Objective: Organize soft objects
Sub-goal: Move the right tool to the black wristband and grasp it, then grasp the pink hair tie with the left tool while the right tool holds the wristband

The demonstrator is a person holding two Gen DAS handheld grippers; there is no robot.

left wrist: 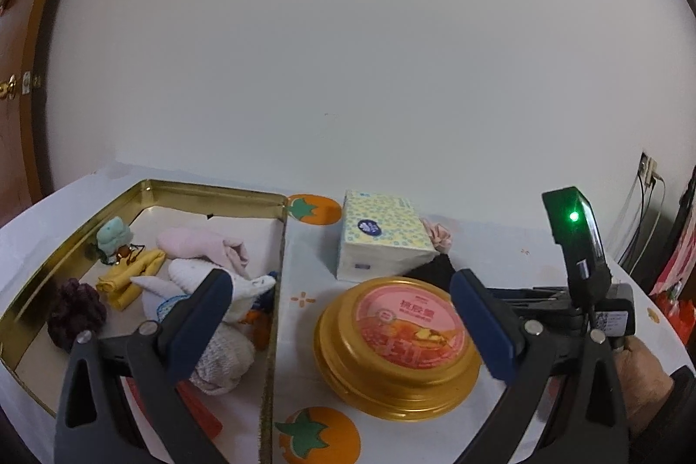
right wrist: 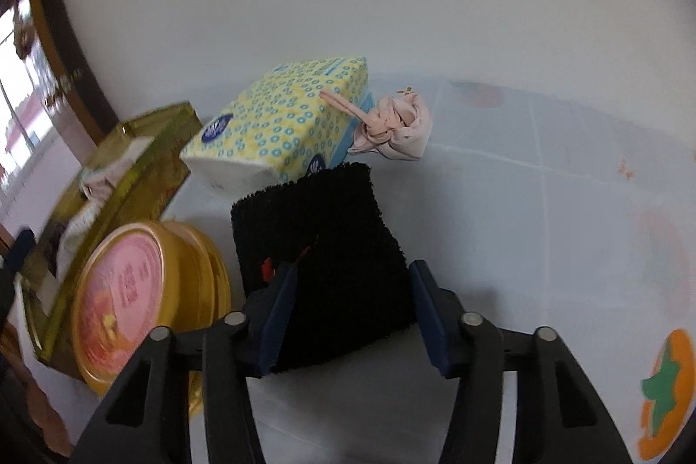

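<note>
The right hand-held gripper [right wrist: 348,312] pinches the black cloth [right wrist: 322,246] by its sides to carry it toward the gold tin [left wrist: 148,188], while the left hand-held gripper [left wrist: 339,329] waits spread above the counter [left wrist: 543,259].

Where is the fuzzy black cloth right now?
The fuzzy black folded cloth lies on the white table, between the right gripper's blue fingers, just in front of the yellow dotted tissue pack and beside the round gold tin.
</note>
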